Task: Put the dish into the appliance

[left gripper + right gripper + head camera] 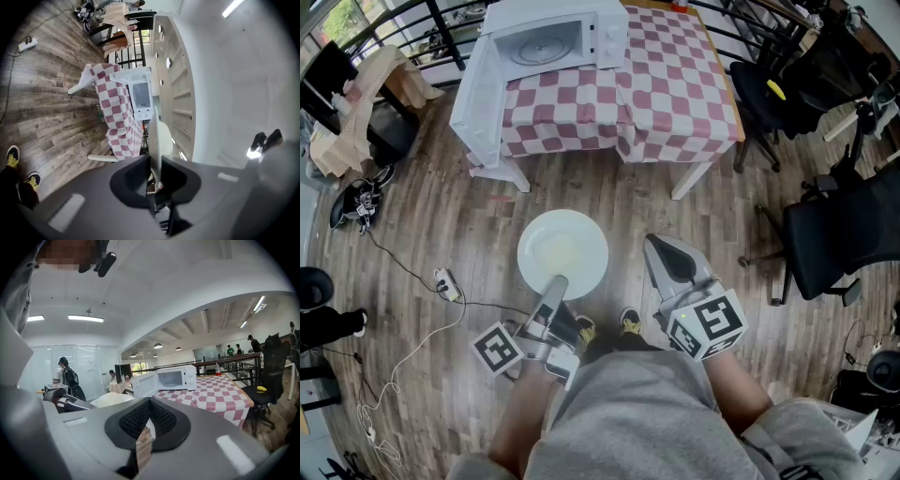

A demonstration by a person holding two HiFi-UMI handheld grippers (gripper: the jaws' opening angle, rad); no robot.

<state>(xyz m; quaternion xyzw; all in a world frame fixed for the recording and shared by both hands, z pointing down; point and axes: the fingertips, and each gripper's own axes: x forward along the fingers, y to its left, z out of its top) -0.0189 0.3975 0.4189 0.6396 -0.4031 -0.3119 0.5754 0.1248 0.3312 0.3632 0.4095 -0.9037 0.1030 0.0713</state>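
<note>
Across the top of the head view, table point(675, 94) under a red-and-white checked cloth. On its upper-left corner, microwave point(581, 37), white, cavity facing down the frame, glass turntable visible inside. Door point(478, 103) swung wide open, hanging off the left side past the table edge.

At frame centre, over bare wood floor, plate point(562, 251): round, white, empty, held roughly level, well apart from the table. Just below it, left gripper point(555, 289), clamped on the plate's near rim. In the left gripper view, thin rim edge-on between the nearly closed jaws, pads pressing on both faces. To the right of the plate, right gripper point(667, 261), jaws together, nothing between them, near the plate but not touching.

Deciding relation: cavity up the frame from the plate, mouth turned toward it, with floor and the table's front edge between. Probably calls for a forward carry by the left gripper alone, far rim leading, plate kept flat and raised to cavity height. Open door on the left likely the thing to clear. Right gripper on the side away from the door, free to steady if needed.
</note>
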